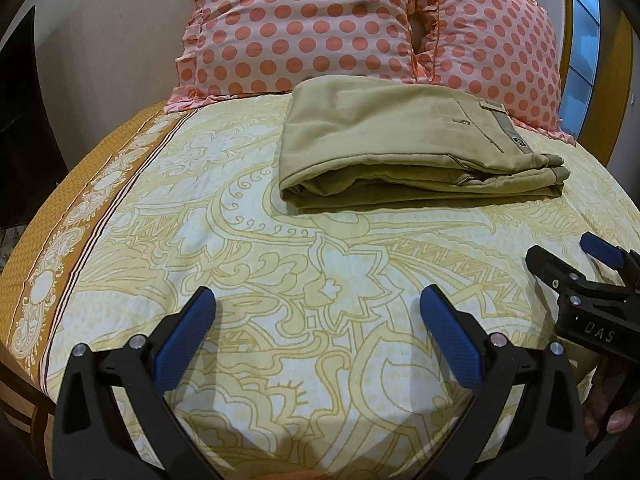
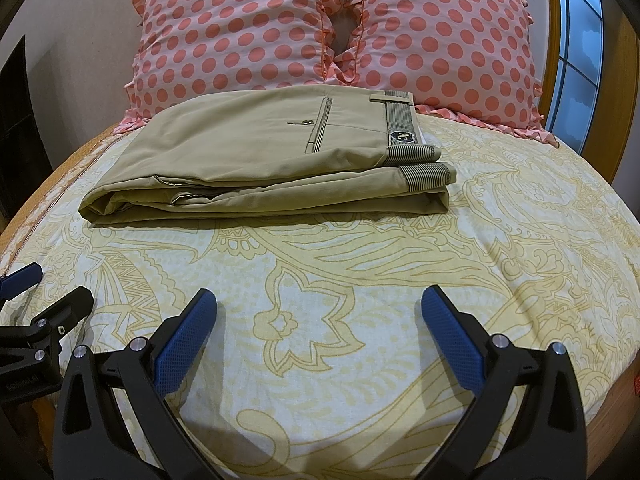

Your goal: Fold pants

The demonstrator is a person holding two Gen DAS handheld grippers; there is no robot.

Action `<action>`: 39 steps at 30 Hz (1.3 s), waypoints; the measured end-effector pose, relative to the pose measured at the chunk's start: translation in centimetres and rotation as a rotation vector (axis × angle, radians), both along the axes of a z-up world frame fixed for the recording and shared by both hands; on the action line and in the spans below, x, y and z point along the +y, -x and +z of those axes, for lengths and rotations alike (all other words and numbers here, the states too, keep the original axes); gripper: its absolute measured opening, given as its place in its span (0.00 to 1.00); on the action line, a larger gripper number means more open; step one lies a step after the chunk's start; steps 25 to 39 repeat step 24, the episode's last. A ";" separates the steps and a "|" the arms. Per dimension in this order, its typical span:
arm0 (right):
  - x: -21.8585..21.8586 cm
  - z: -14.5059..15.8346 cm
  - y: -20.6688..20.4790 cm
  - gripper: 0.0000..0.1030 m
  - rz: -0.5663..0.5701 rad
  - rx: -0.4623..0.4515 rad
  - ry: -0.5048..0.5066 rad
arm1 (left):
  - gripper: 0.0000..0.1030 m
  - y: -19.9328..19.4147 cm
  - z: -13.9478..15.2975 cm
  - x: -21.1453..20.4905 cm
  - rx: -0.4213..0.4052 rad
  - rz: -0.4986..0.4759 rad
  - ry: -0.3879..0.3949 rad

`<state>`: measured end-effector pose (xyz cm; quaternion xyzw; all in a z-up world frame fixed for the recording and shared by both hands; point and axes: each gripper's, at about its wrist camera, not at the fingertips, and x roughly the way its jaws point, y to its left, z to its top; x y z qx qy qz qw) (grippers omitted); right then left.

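Khaki pants (image 1: 400,148) lie folded in a flat stack on the bed, near the pillows, waistband to the right; they also show in the right wrist view (image 2: 256,152). My left gripper (image 1: 316,304) is open and empty, hovering over the sheet well short of the pants. My right gripper (image 2: 318,304) is open and empty, also short of the pants. The right gripper shows at the right edge of the left wrist view (image 1: 560,256), and the left gripper at the left edge of the right wrist view (image 2: 48,288).
The bed has a yellow-and-white patterned sheet (image 1: 280,280) with an orange border at the left (image 1: 80,208). Two pink polka-dot pillows (image 2: 240,32) (image 2: 448,40) lean behind the pants. A window (image 2: 576,40) is at the right.
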<state>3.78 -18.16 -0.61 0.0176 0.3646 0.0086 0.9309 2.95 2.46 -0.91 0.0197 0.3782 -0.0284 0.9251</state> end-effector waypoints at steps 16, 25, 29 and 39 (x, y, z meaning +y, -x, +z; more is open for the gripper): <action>-0.1 0.0 0.0 0.99 0.002 -0.001 0.000 | 0.98 -0.5 0.1 -0.2 -0.003 -0.007 -0.003; 0.0 0.0 0.0 0.99 0.001 0.000 0.000 | 0.98 -0.3 -0.1 -0.4 -0.003 0.002 -0.005; 0.0 0.0 0.0 0.99 0.001 0.000 0.000 | 0.98 -0.3 -0.1 -0.4 -0.003 0.002 -0.005; 0.0 0.0 0.0 0.99 0.001 0.000 0.000 | 0.98 -0.3 -0.1 -0.4 -0.003 0.002 -0.005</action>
